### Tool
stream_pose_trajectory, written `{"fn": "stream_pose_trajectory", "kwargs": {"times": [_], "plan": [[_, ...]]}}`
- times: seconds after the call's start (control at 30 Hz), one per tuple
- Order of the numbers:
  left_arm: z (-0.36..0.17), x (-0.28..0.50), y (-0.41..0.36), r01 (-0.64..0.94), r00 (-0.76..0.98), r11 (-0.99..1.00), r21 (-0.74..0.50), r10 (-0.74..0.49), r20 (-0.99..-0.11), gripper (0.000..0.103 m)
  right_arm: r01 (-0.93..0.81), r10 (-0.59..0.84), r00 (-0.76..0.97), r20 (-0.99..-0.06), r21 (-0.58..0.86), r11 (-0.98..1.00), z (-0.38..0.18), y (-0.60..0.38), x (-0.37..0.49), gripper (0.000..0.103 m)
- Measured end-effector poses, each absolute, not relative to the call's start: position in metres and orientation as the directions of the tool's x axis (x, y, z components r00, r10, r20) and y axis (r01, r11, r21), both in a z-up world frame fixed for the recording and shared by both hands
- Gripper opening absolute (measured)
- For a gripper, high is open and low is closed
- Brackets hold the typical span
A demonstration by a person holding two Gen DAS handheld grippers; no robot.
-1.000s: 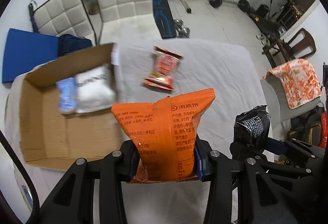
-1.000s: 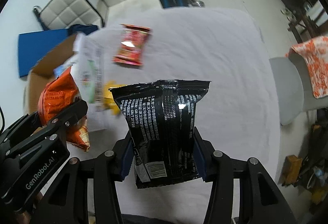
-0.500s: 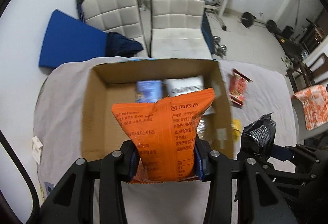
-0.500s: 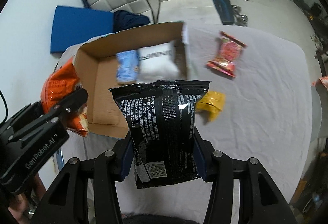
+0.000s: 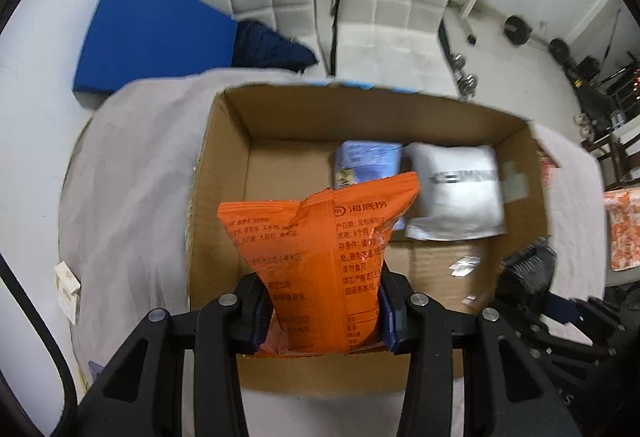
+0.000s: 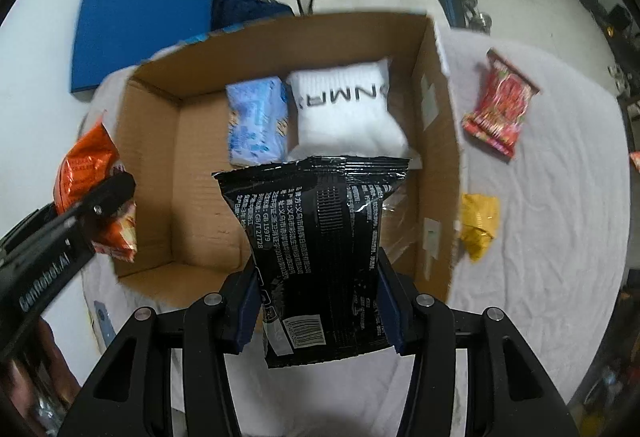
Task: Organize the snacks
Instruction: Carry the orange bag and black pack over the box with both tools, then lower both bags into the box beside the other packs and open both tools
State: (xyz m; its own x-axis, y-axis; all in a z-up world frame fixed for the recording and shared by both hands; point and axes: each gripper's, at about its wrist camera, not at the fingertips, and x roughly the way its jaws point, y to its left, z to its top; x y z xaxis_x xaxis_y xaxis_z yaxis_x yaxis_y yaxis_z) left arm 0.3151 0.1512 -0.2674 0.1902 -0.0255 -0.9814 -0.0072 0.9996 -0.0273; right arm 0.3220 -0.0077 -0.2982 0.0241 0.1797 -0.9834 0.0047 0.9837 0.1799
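Table (image 6: 560,277), cloth-covered, now carries the cardboard box (image 6: 436,157) directly beneath both grippers, which a second ago hung over open cloth. Inside the box lie a white packet (image 6: 344,109) and a blue packet (image 6: 256,125). Left gripper (image 5: 324,305) is clamped on the orange snack bag (image 5: 320,253); right gripper (image 6: 318,311) on the black snack bag (image 6: 320,237). Red packet (image 6: 500,105) and yellow packet (image 6: 478,223) remain outside. Release into the box appears imminent.
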Motion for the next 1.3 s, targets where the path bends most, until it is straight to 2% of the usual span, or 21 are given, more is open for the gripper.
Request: {"fn": "stream_pose_trajectory", "kwargs": {"times": [0.37,0.8,0.87,0.9,1.07,1.17,1.2,1.3], "plan": [[-0.356,0.372,0.164,-0.001,0.029,1.000,-0.014,-0.014,-0.999,0.040,0.026,0.092,-0.073,-0.993,0.090,0.996,-0.375,0.003,0.346,0.053],[-0.378,0.400,0.161,0.016,-0.048,0.999,-0.028,-0.027,-0.998,0.041,0.033,0.076,-0.159,-0.984,0.071,0.997,-0.421,0.003,0.355,0.056],[-0.377,0.405,0.164,0.009,-0.042,1.000,-0.024,-0.023,-0.999,0.046,0.033,0.076,-0.165,-0.983,0.072,0.997,-0.422,0.002,0.355,0.066],[-0.375,0.406,0.166,0.003,-0.037,1.000,-0.028,-0.028,-0.999,0.053,0.034,0.077,-0.161,-0.984,0.073,0.997,-0.420,0.003,0.355,0.070],[-0.361,0.404,0.169,-0.011,-0.016,0.999,-0.042,-0.042,-0.999,0.060,0.038,0.084,-0.140,-0.987,0.079,0.996,-0.411,0.003,0.355,0.076],[-0.350,0.398,0.166,-0.001,0.002,1.000,-0.025,-0.025,-1.000,0.083,0.033,0.075,-0.119,-0.990,0.072,0.997,-0.403,0.005,0.355,0.078],[-0.345,0.395,0.165,0.004,0.019,1.000,-0.014,-0.015,-1.000,0.093,0.032,0.075,-0.113,-0.991,0.072,0.997,-0.401,0.005,0.355,0.078],[-0.332,0.388,0.168,-0.002,0.052,1.000,-0.011,-0.011,-0.999,0.098,0.033,0.076,-0.086,-0.993,0.073,0.997,-0.388,-0.001,0.354,0.092]]}}
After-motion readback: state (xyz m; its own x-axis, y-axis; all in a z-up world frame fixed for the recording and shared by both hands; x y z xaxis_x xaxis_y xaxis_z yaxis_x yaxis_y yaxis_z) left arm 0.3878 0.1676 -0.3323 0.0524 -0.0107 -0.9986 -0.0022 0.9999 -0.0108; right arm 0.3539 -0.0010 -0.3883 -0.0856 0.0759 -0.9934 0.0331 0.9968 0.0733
